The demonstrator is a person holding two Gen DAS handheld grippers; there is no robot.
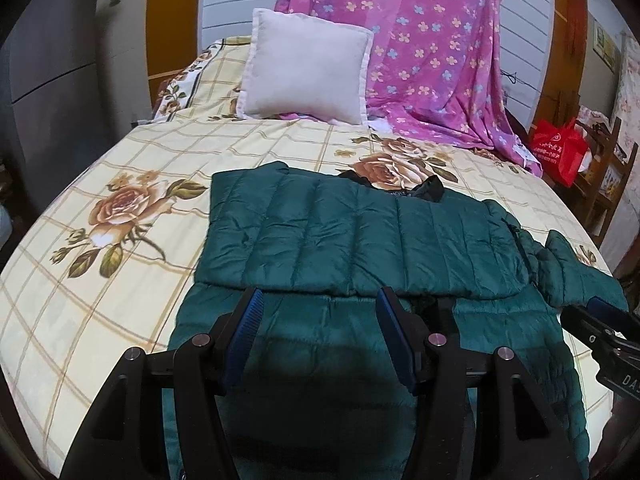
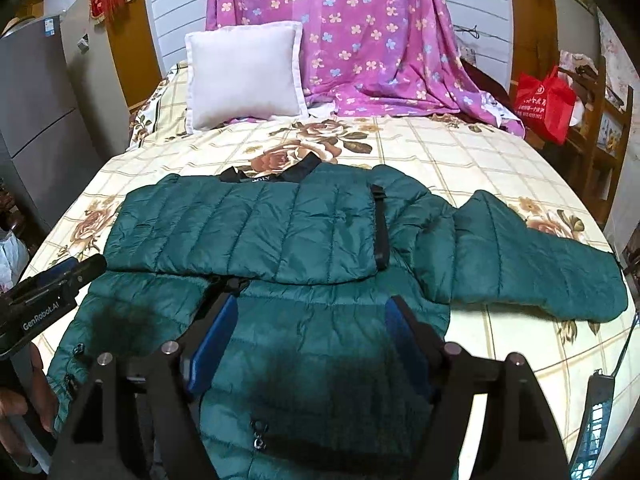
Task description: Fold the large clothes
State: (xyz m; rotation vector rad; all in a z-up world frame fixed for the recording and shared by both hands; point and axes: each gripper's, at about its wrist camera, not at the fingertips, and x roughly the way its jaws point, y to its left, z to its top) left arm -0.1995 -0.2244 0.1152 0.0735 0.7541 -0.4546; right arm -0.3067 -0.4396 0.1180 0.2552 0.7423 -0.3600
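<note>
Spread across a bed (image 1: 120, 152) with a rose-print sheet, a dark green quilted jacket (image 1: 360, 232) lies flat, its left sleeve folded across the chest while the other sleeve (image 2: 540, 264) stretches out to the right. Both grippers hover just above the jacket's lower half — the left gripper (image 1: 320, 328) with its blue-padded fingers spread wide and holding nothing, the right gripper (image 2: 312, 332) likewise parted and empty. Each tool shows at the edge of the other's view. At the head of the bed a white pillow (image 1: 304, 68) leans beside a pink flowered cloth (image 1: 432, 40) draped over the headboard — a red bag (image 2: 546, 100) sits on a wooden rack to the right.
</note>
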